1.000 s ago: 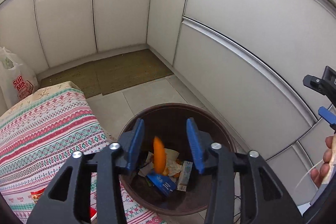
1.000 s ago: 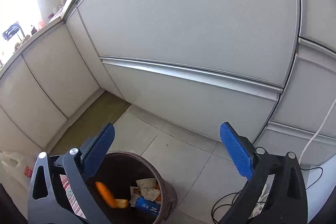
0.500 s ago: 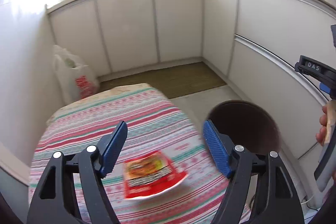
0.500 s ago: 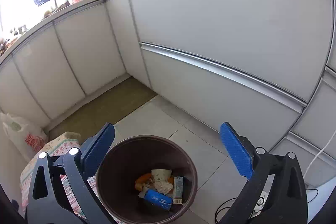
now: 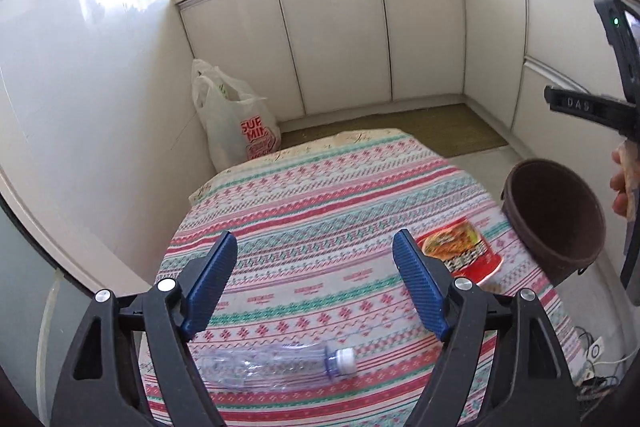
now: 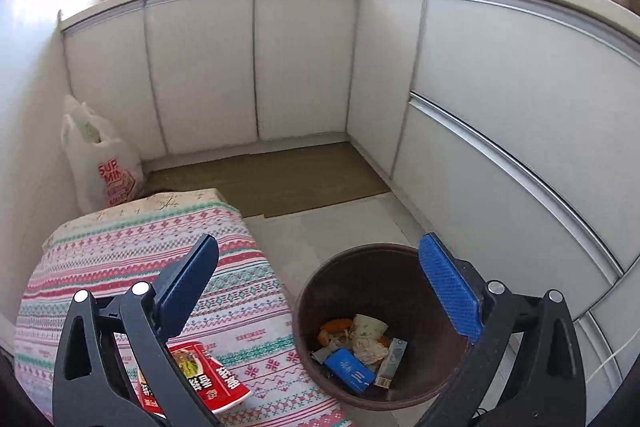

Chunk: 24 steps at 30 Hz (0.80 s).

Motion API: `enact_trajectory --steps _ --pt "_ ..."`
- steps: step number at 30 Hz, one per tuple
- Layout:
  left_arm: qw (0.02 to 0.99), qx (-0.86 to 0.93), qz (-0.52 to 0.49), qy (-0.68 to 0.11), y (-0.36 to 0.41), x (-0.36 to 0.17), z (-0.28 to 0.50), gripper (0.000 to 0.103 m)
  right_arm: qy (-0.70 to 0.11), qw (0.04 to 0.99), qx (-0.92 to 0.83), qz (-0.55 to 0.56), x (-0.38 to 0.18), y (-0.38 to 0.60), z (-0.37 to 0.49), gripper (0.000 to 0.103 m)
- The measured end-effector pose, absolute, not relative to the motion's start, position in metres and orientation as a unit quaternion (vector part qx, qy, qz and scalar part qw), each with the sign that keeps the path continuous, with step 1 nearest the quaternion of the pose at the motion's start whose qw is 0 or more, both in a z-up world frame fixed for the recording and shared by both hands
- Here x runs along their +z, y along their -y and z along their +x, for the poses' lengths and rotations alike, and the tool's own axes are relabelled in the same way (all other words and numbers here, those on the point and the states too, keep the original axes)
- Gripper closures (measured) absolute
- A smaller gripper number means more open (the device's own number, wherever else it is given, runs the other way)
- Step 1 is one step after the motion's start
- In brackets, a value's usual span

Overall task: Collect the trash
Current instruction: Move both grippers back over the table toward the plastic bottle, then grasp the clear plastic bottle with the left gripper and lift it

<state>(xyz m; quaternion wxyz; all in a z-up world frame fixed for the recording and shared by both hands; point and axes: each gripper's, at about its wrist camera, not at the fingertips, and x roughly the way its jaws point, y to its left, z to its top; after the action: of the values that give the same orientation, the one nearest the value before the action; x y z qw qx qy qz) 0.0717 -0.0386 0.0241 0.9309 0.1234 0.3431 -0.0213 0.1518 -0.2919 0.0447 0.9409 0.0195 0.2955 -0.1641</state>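
two trash items lie on the cloth-covered surface (image 5: 304, 211) beside the brown bin (image 6: 384, 331): a red noodle cup (image 5: 460, 251), light and crushable, best gripped across its rim, and a clear plastic bottle (image 5: 276, 367), slippery, best gripped mid-body. left gripper (image 5: 316, 283) hovers above the bottle and right gripper (image 6: 320, 299) over the bin edge, both jaws spread wide and empty.

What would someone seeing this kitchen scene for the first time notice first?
Probably the bright striped tablecloth, with a red instant-noodle cup lying on its side near the edge and a clear plastic bottle lying nearer the camera. Next, the brown trash bin on the floor beside the table, already holding scraps and cartons. The open left hand-held gripper hovers above the cloth, the open right hand-held gripper near the bin.
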Motion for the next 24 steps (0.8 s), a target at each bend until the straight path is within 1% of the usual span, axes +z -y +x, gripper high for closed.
enact_trajectory --steps 2,7,8,10,15,17,19,21,24 --pt "0.909 -0.036 0.162 -0.382 0.028 0.003 0.075 0.016 -0.3 0.942 -0.149 0.003 0.042 0.273 0.157 0.007" --pt "0.8 -0.116 0.295 -0.509 0.006 -0.074 0.084 0.016 -0.315 0.941 -0.119 -0.027 0.035 0.242 0.166 0.007" --pt "0.777 -0.128 0.327 -0.523 0.003 -0.09 0.084 0.016 -0.319 0.94 -0.114 -0.03 0.033 0.237 0.168 0.007" --pt "0.74 -0.147 0.387 -0.53 0.0 -0.115 0.082 0.016 -0.326 0.939 -0.106 -0.036 0.03 0.23 0.172 0.007" --pt "0.687 -0.201 0.443 -0.54 0.002 -0.15 0.081 0.015 -0.352 0.93 -0.094 -0.04 0.019 0.223 0.181 0.007" --pt "0.666 -0.221 0.48 -0.526 0.009 -0.16 0.076 0.015 -0.361 0.927 -0.094 -0.04 0.015 0.223 0.184 0.007" --pt "0.659 -0.231 0.487 -0.524 0.014 -0.164 0.075 0.018 -0.368 0.924 -0.092 -0.041 0.012 0.225 0.186 0.007" --pt "0.665 -0.243 0.461 -0.535 0.016 -0.161 0.079 0.034 -0.377 0.921 -0.092 -0.039 0.008 0.228 0.187 0.007" --pt "0.678 -0.253 0.403 -0.561 0.015 -0.152 0.089 0.038 -0.393 0.915 -0.087 -0.027 0.003 0.234 0.189 0.007"
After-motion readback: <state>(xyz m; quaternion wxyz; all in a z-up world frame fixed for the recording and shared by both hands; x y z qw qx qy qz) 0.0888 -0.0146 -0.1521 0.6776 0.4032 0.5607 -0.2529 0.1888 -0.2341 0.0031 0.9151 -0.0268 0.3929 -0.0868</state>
